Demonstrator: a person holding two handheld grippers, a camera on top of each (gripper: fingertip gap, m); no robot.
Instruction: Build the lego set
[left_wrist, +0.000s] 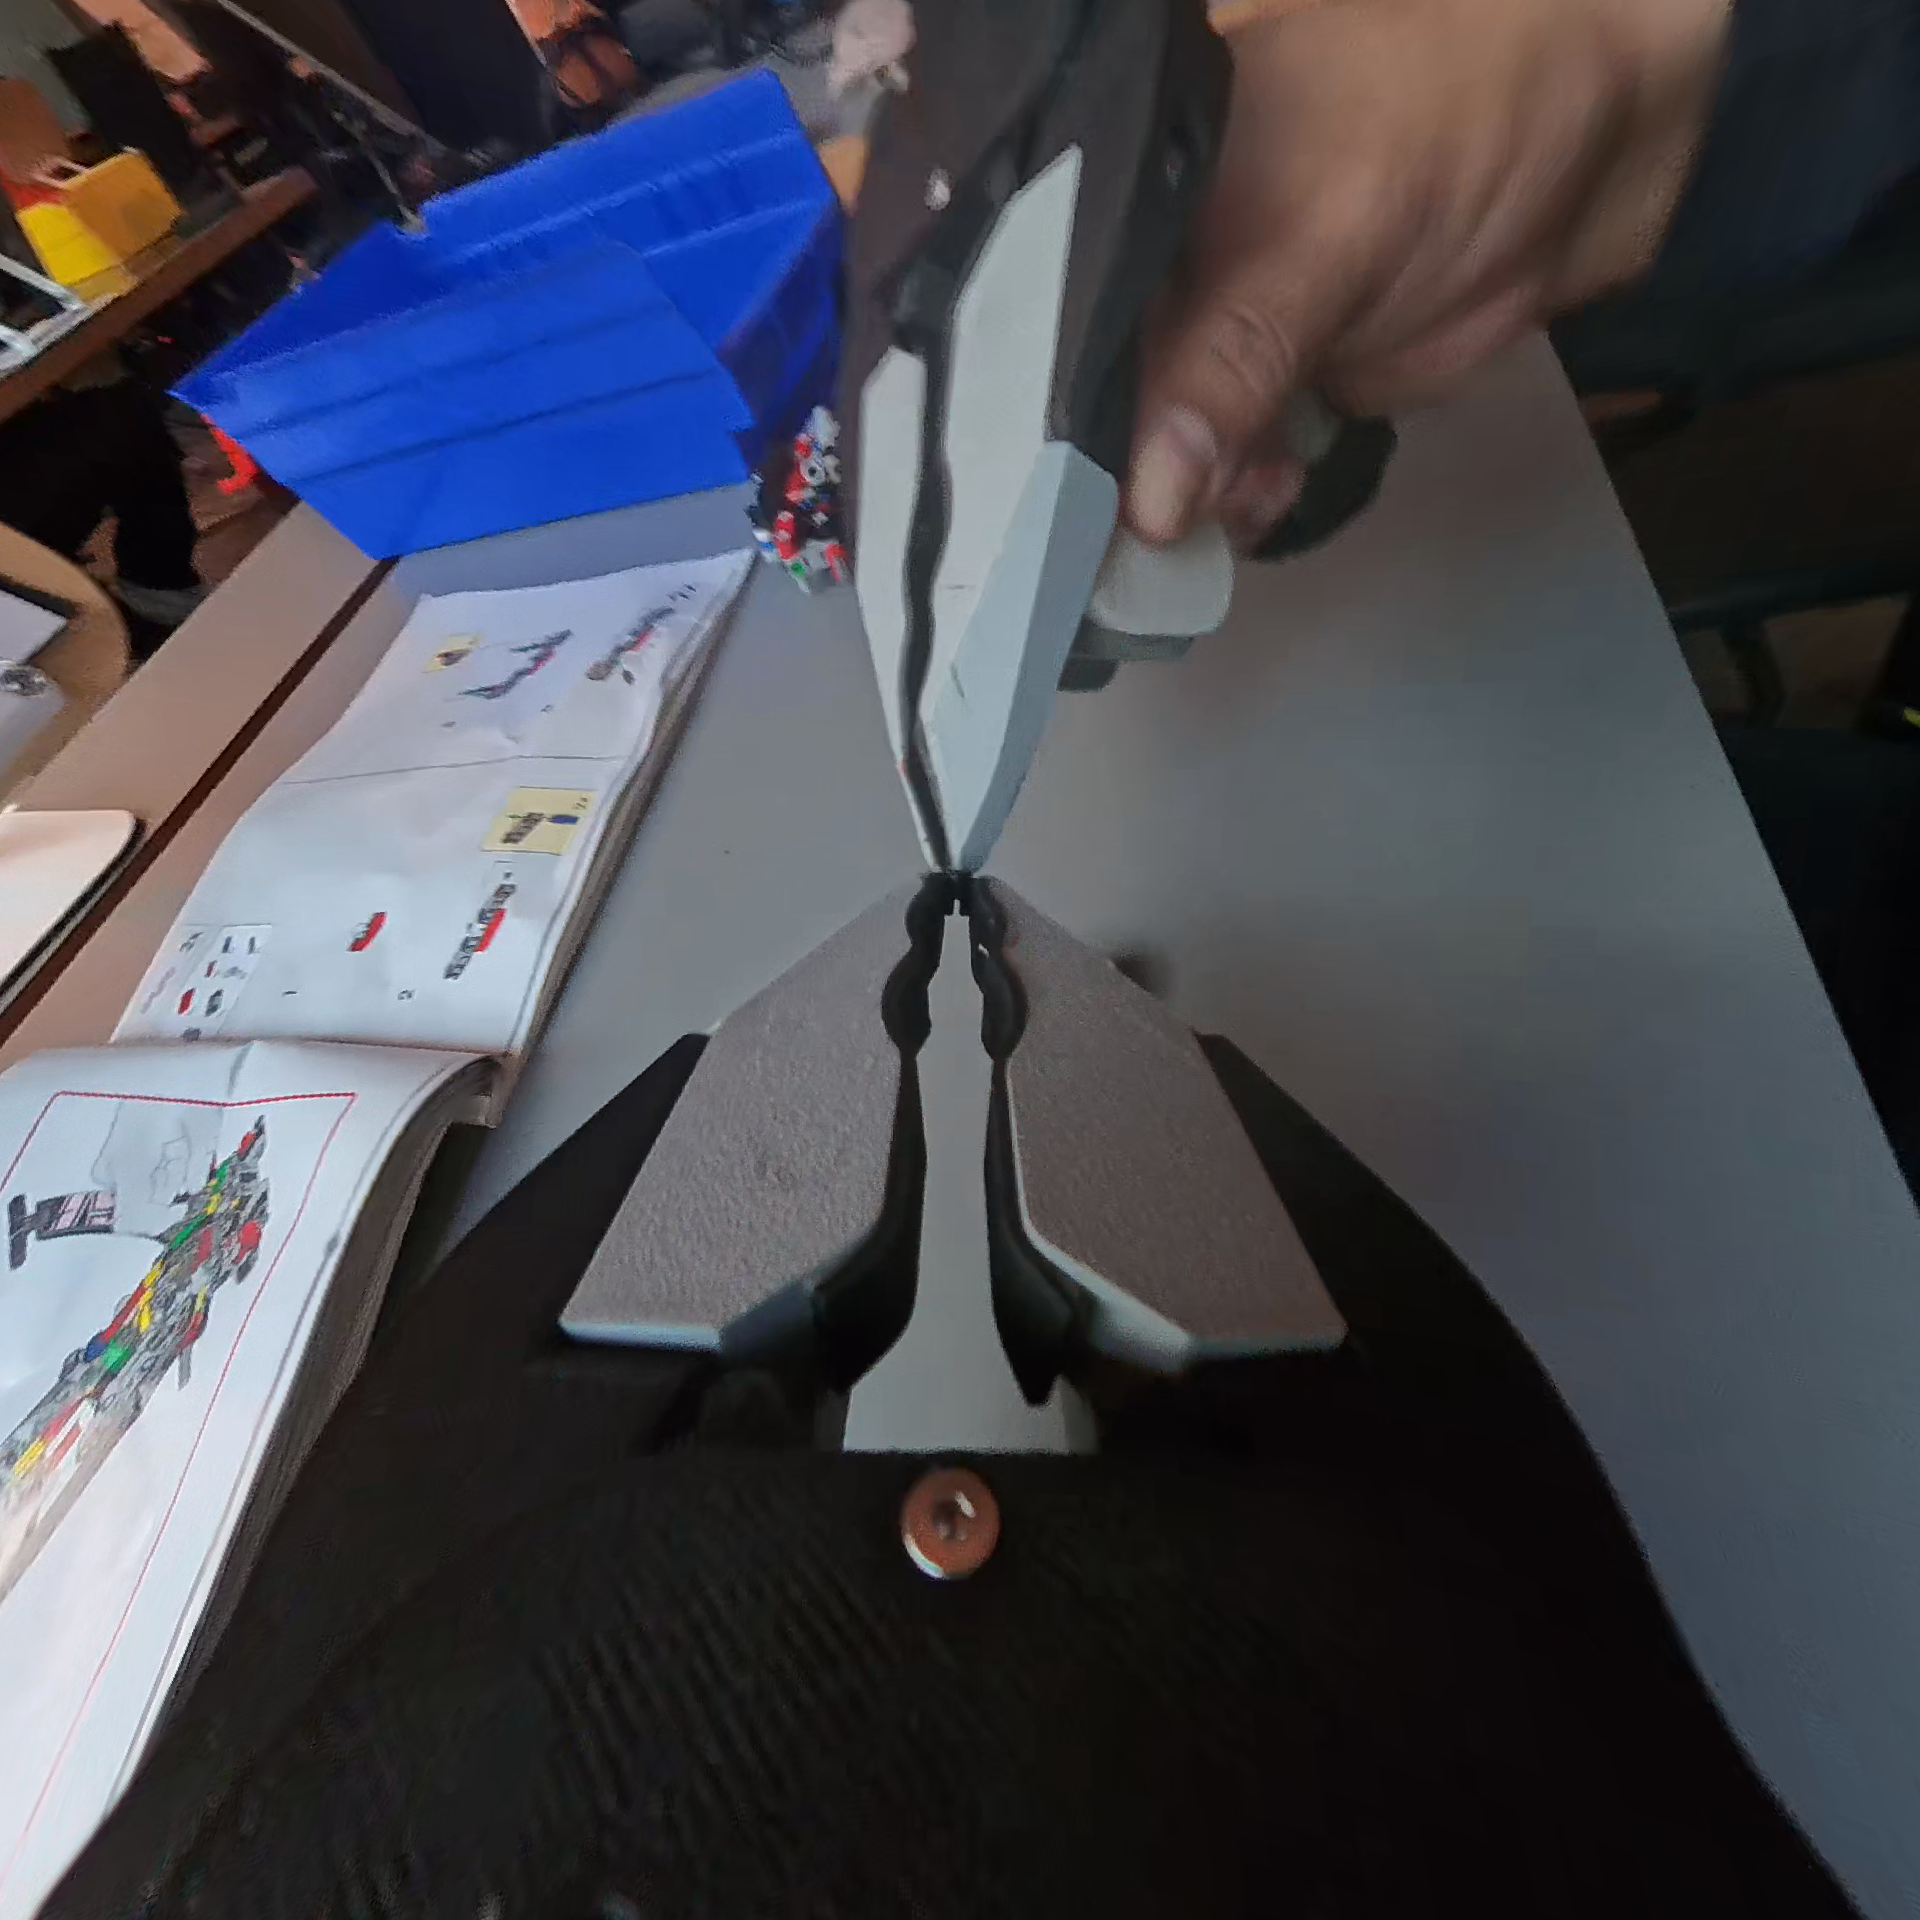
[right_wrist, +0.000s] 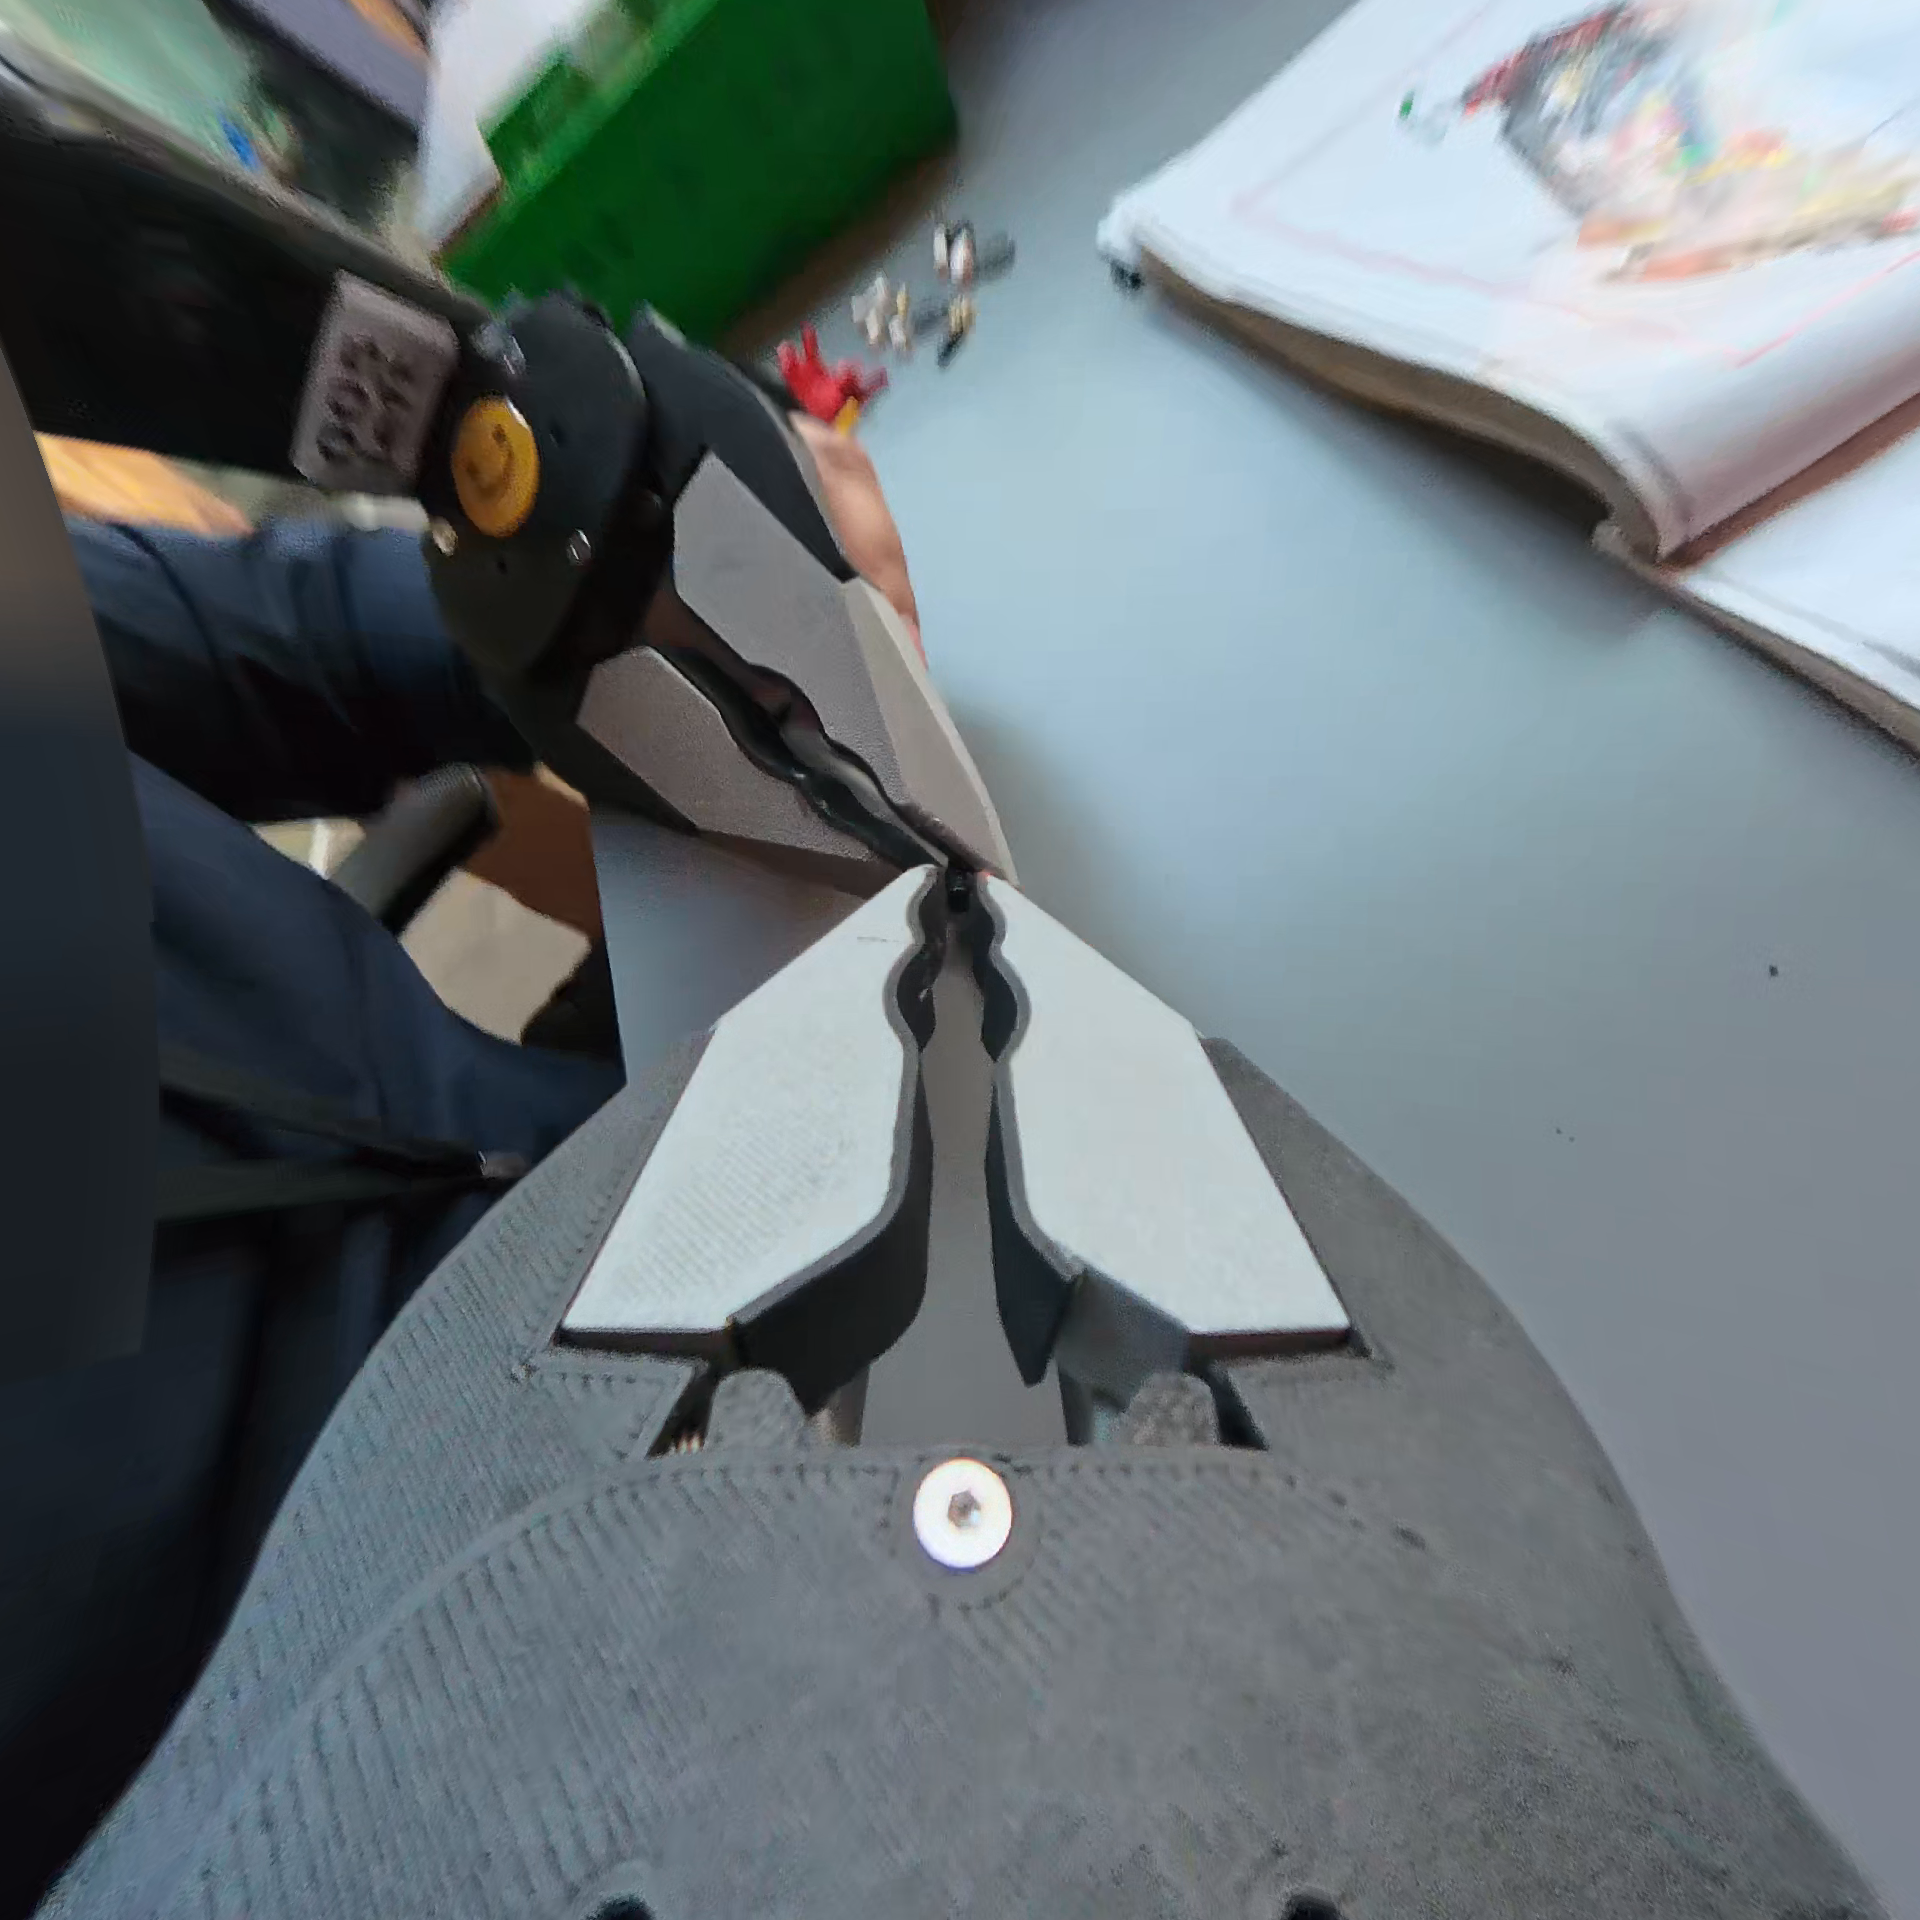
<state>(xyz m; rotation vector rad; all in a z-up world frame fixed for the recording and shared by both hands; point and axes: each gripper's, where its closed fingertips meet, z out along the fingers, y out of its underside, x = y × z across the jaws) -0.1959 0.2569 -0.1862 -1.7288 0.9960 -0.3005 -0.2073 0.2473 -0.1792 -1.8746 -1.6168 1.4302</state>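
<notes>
Left tongs (left_wrist: 951, 902) meeting right tongs (left_wrist: 948, 854) tip-to-tip (small black piece (right_wrist: 956, 896) pinched)

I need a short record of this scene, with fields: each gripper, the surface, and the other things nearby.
Left gripper: fingers shut, tips against the right gripper's tips.
Right gripper: fingers shut; anything pinched is too small to tell.
Surface: grey table, both grippers above it.
Beside them: open instruction booklet.
Farther off: blue bin, green bin, small loose bricks.
</notes>
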